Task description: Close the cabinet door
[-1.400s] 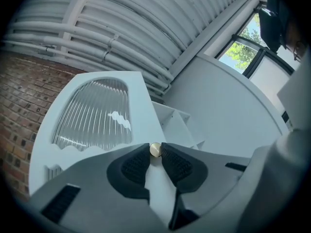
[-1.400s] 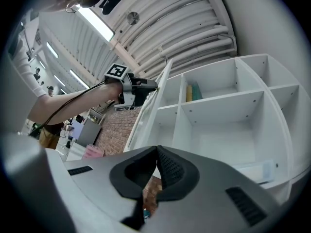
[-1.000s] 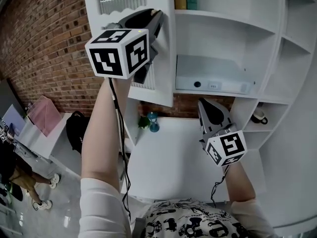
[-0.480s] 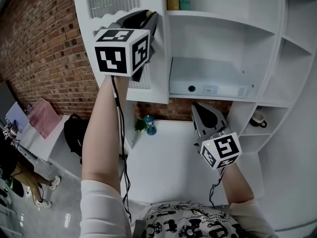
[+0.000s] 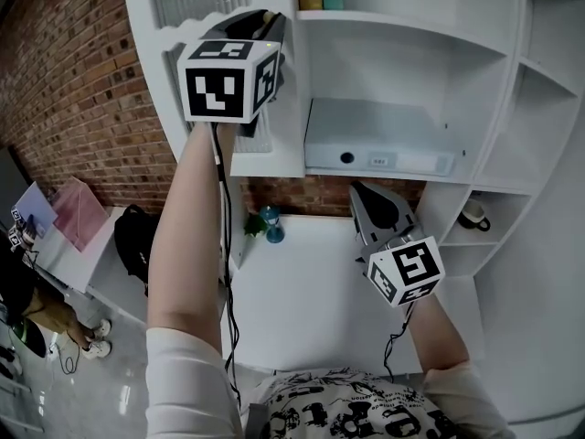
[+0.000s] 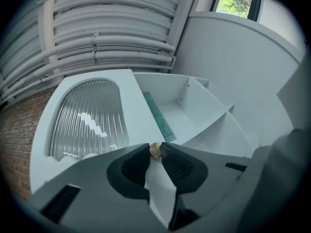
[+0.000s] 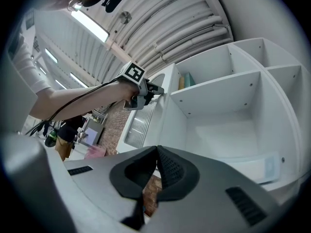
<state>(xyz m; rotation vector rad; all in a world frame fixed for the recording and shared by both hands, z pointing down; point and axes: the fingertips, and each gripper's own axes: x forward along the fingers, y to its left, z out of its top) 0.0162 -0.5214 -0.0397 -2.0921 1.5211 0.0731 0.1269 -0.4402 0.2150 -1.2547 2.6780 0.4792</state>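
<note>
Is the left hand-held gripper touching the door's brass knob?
Touching: in the left gripper view, the left hand-held gripper pinches the brass knob between its jaw tips.

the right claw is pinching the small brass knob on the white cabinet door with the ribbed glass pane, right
Not the right one: the left claw pinches the small round brass knob on the white cabinet door with the ribbed glass pane, as the left gripper view shows. The right claw is shut on nothing.

A red brick wall [image 5: 82,90] stands left of me, white shelving [image 5: 539,108] right. Pale pipes [image 6: 112,42] cross the ceiling.
</note>
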